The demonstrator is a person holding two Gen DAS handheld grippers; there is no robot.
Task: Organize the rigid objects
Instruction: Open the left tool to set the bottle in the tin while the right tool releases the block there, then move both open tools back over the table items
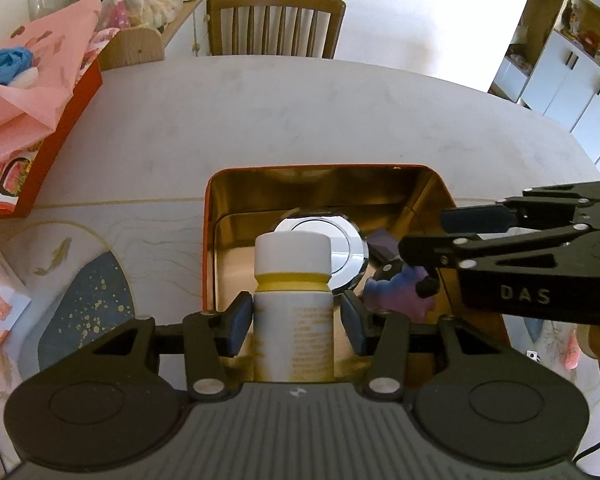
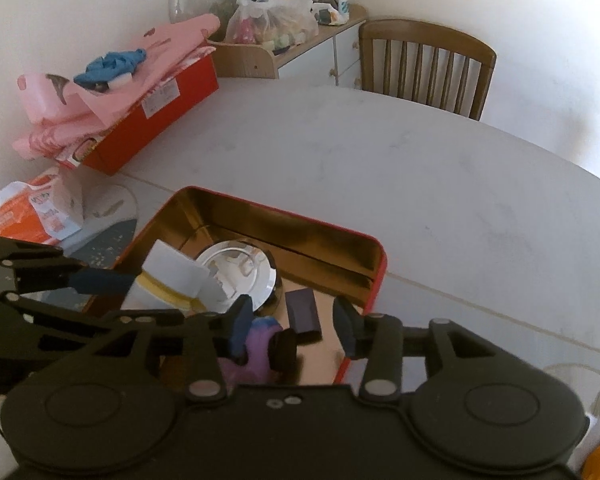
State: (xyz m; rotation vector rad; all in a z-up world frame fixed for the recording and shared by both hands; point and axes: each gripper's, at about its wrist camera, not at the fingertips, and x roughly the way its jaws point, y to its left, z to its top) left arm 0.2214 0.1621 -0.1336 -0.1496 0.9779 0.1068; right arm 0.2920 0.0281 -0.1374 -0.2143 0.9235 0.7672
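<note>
— tongs on the left (image 1: 296,320): parted around the white bottle (image 1: 293,256), one pad right at its side, touching or just off, cannot tell; the other pad clearly apart. not gripping, judging by that gap.

— and the bottle itself?

— upright inside the red tin (image 1: 320,168), at the near wall, long axis straight up between the two pads. dead ahead of those tongs, so nearest the left hand by far.

— tongs on the right (image 2: 294,324)?

— parted too, hanging over the tin's near right corner. holding nothing. purple toy (image 2: 260,344) lying on the tin floor below, close against one pad, well apart from the other.

— anything else in there?

— silver disc (image 1: 352,248) flat behind the bottle, dark block (image 2: 302,312) beside the toy. rest of the tabletop (image 1: 260,120) around the tin bare on the far side.

— so what next?

— probably backing both tongs straight out. worth minding the bottle: tall, narrow, easy to tip if caught by the close pad.
</note>
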